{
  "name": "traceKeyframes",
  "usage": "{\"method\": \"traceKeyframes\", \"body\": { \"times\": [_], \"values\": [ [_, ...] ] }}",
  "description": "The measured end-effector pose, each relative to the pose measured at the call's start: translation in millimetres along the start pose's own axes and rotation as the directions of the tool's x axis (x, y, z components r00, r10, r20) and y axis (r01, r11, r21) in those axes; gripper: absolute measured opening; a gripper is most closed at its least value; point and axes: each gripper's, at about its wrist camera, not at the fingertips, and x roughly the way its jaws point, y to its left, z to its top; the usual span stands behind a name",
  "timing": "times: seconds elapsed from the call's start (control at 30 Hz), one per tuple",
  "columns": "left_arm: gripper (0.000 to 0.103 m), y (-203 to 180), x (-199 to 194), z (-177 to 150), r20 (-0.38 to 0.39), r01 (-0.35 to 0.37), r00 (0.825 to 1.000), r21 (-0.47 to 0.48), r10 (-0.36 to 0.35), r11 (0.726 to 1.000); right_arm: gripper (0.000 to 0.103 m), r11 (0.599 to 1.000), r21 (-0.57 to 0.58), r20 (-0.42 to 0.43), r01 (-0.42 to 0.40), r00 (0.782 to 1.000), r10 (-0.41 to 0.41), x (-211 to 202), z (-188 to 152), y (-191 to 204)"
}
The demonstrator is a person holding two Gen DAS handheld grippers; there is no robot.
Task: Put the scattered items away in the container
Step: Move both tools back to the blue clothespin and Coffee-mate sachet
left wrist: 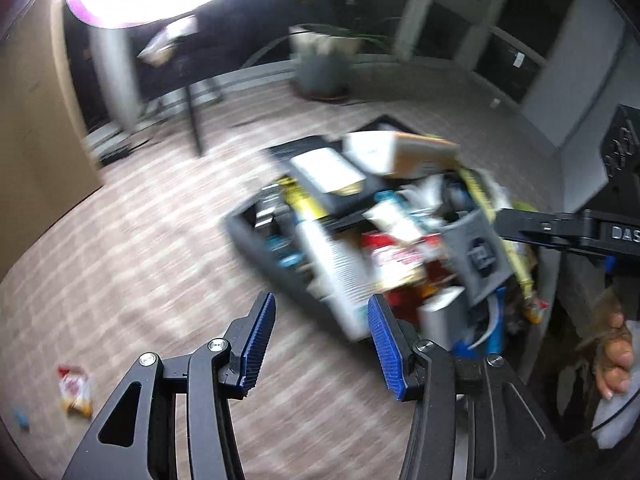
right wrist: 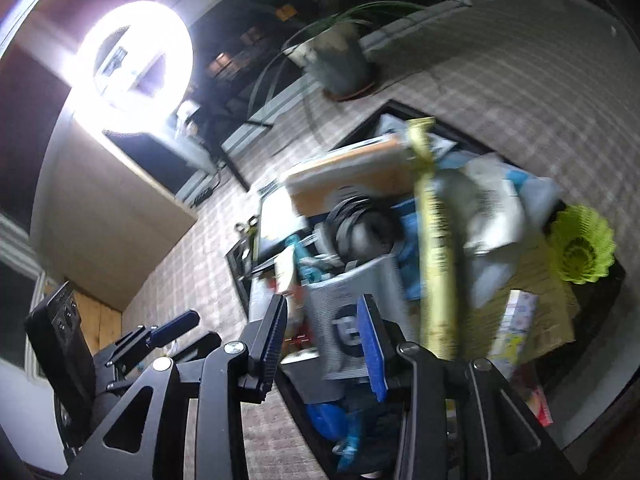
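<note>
A dark open container stands on the checked floor, heaped with boxes, packets and a long yellow packet. My left gripper hangs open just in front of it, with only floor and the corner of a white box beyond its blue pads. My right gripper hovers over the heap with its jaws apart. A grey packet with a round logo lies between the jaws, against the right pad and clear of the left one. A red and yellow snack packet lies loose on the floor at the lower left.
A small blue item lies near the snack packet. A green frilled object sits on the heap's right side. A potted plant, a ring light on its stand and a cardboard panel stand around. A person's hand shows at right.
</note>
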Motion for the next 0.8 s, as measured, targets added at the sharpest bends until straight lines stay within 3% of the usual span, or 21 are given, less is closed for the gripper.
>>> {"method": "traceKeyframes", "body": {
  "times": [0.2,0.4,0.53,0.67,0.8],
  "values": [
    [0.056,94,-27,-36,-0.019,-0.115,0.993,-0.136,0.113,0.984,0.038,0.993,-0.110,-0.072,-0.042,0.997,0.034,35,-13,60],
    [0.057,200,-64,-90,-0.068,-0.232,0.973,-0.296,0.222,0.926,0.041,0.968,-0.230,-0.184,-0.102,0.981,0.059,88,-38,134],
    [0.060,270,-85,-130,-0.118,-0.306,0.952,-0.404,0.283,0.862,0.041,0.932,-0.331,-0.262,-0.150,0.963,0.062,127,-55,193],
    [0.060,333,-98,-168,-0.173,-0.346,0.938,-0.516,0.300,0.784,0.051,0.876,-0.445,-0.325,-0.187,0.945,0.037,170,-73,250],
    [0.060,377,-105,-191,-0.197,-0.349,0.937,-0.595,0.289,0.724,0.052,0.822,-0.525,-0.383,-0.220,0.924,0.003,215,-87,298]
  ]
}}
